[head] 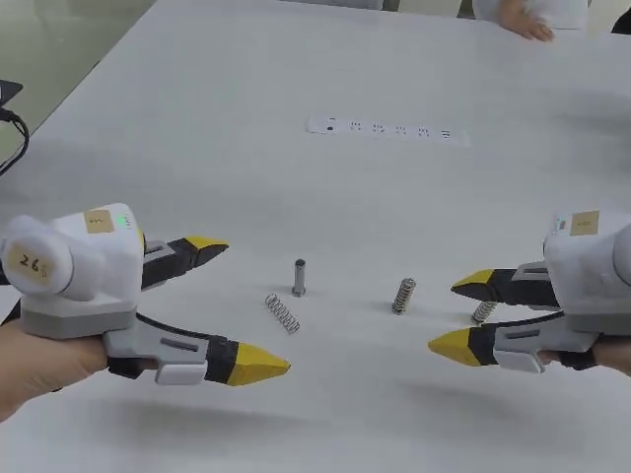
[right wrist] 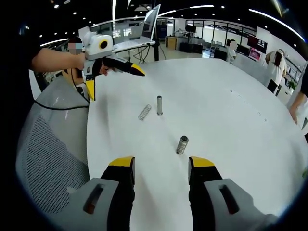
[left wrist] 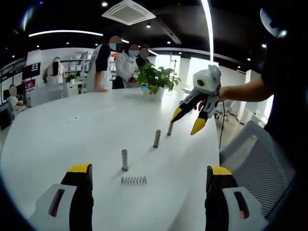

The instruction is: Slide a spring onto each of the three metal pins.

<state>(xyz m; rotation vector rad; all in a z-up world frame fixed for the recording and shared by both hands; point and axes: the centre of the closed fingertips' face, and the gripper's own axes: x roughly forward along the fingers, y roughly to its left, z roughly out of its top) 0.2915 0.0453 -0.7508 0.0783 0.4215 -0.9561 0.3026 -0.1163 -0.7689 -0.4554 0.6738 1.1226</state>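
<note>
A bare metal pin stands upright on the white table, with a loose spring lying just in front of it. To the right, a pin wearing a spring stands upright. A second sprung pin stands between my right gripper's fingers. My left gripper is open and empty, left of the bare pin. The right gripper is open, with nothing gripped. The left gripper view has my left gripper, the bare pin and the loose spring. Beyond my right gripper stands a sprung pin.
A flat white socket strip lies further back on the table. A person's hand rests at the far edge. A potted plant and several people stand beyond the table. A mesh chair sits by the near edge.
</note>
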